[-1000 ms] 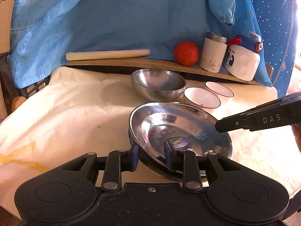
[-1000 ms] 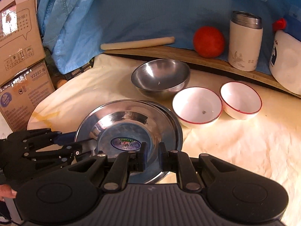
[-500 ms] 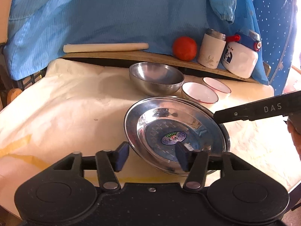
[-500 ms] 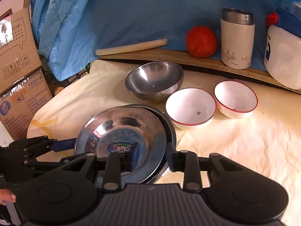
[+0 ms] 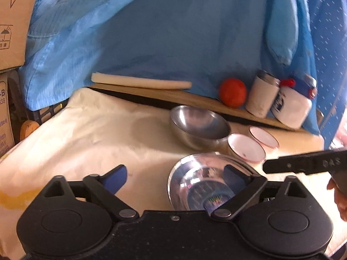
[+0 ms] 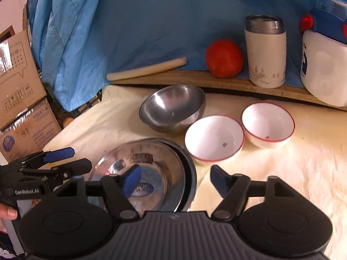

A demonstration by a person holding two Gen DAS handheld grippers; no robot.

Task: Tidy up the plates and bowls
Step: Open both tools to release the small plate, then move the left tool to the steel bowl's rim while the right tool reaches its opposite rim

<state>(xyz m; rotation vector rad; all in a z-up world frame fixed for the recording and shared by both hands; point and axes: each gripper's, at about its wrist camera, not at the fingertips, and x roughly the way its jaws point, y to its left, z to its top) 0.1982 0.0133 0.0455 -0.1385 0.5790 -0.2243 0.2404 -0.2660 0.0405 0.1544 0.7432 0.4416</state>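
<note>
A shiny steel plate point(image 5: 195, 179) point(image 6: 151, 164) with a sticker in its middle lies on a darker plate point(image 6: 192, 173) on the cream cloth. My left gripper point(image 5: 175, 177) is opening wide. Its right finger hangs over the plate, its left finger over the cloth, and neither pad touches the plate. My right gripper point(image 6: 175, 178) is also opening, astride the plates' right rim without pressing it. Behind stand a steel bowl point(image 5: 199, 125) point(image 6: 173, 110) and two white red-rimmed bowls point(image 6: 213, 138) point(image 6: 267, 125). The left gripper point(image 6: 80, 158) also shows at the left of the right wrist view.
A wooden board point(image 6: 216, 82) at the back carries a rolling pin point(image 6: 147, 70), a tomato point(image 6: 224, 58), a steel-topped cup point(image 6: 265, 54) and a white jug point(image 6: 323, 69). Blue cloth point(image 6: 151, 21) hangs behind. Cardboard boxes point(image 6: 17, 75) stand at the left. A hand point(image 5: 338, 195) holds the right gripper.
Both grippers were shut on the steel plate's rim. They have let go, opened wide and drawn back a little. The plate now rests on the other plate.
</note>
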